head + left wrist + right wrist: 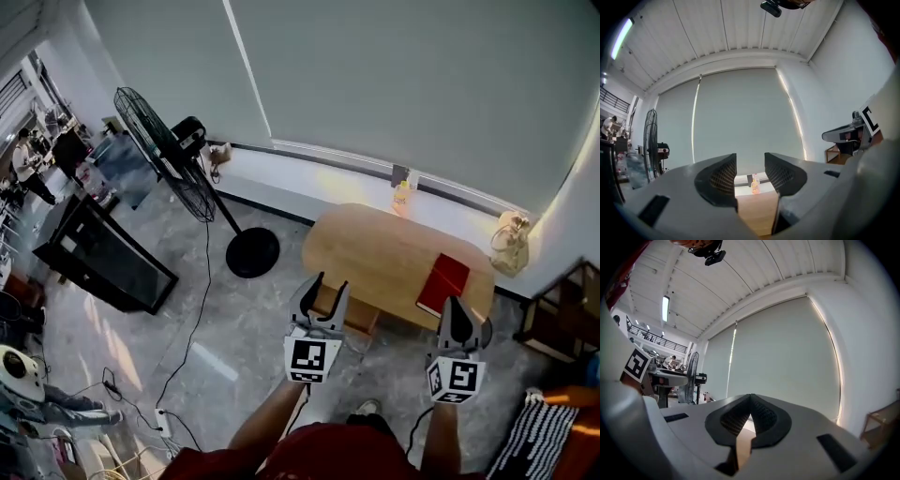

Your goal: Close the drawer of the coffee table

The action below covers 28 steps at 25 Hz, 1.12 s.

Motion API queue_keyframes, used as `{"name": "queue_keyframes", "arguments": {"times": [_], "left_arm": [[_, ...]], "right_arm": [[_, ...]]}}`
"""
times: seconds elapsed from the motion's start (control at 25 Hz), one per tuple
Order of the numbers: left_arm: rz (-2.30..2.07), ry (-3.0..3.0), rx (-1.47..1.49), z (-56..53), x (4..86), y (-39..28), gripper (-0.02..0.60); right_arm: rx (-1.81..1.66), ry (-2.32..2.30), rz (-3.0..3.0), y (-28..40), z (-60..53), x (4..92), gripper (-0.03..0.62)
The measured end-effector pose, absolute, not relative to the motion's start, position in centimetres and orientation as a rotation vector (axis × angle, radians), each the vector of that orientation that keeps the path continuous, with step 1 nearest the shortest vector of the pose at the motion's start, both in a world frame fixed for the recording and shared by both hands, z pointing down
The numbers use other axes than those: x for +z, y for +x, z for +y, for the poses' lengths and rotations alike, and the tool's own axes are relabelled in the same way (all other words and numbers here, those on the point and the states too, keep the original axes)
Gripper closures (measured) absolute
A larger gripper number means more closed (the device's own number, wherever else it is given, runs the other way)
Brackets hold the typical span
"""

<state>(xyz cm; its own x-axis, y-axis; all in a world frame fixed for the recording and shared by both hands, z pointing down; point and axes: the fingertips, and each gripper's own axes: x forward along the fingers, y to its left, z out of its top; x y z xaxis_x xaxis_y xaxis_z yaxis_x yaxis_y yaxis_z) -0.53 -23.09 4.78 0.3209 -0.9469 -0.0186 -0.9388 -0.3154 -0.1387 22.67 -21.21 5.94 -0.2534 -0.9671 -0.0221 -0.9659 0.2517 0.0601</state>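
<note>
- Left gripper (750, 164) jaws stood apart with nothing between them; the tabletop and an orange bottle (754, 185) showed through the gap.
- Right gripper (750, 399) jaws were closed tip to tip, empty.
- Drawer (361, 319) stuck out open under the near edge of the oval coffee table (375, 244), just past the left gripper.
- Red book (442, 283) lay on the tabletop's right end.

The oval wooden worktop (375, 248) stands on the grey floor (234, 347). A red book (442, 283) lies flat at its right end. Beyond the red book, a small orange bottle (401, 199) stands upright at the far edge.
</note>
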Motion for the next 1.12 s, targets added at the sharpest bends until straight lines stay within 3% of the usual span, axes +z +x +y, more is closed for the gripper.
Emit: {"name": "queue_keyframes", "arguments": {"times": [0.36, 0.84, 1.12], "left_arm": [[1.718, -2.485, -0.052, -27.6, 4.8, 2.0, 0.408], [1.629, -2.557, -0.018, -28.4, 4.9, -7.9, 0.408], [1.584, -2.543, -0.030, -26.7, 4.7, -9.4, 0.408]], "right_arm": [[-0.042, 1.957, -2.406, 25.2, -24.6, 7.6, 0.596], [-0.085, 2.073, -2.303, 15.8, -22.5, 6.4, 0.596], [-0.118, 2.084, -2.279, 14.3, -21.0, 5.6, 0.596]]}}
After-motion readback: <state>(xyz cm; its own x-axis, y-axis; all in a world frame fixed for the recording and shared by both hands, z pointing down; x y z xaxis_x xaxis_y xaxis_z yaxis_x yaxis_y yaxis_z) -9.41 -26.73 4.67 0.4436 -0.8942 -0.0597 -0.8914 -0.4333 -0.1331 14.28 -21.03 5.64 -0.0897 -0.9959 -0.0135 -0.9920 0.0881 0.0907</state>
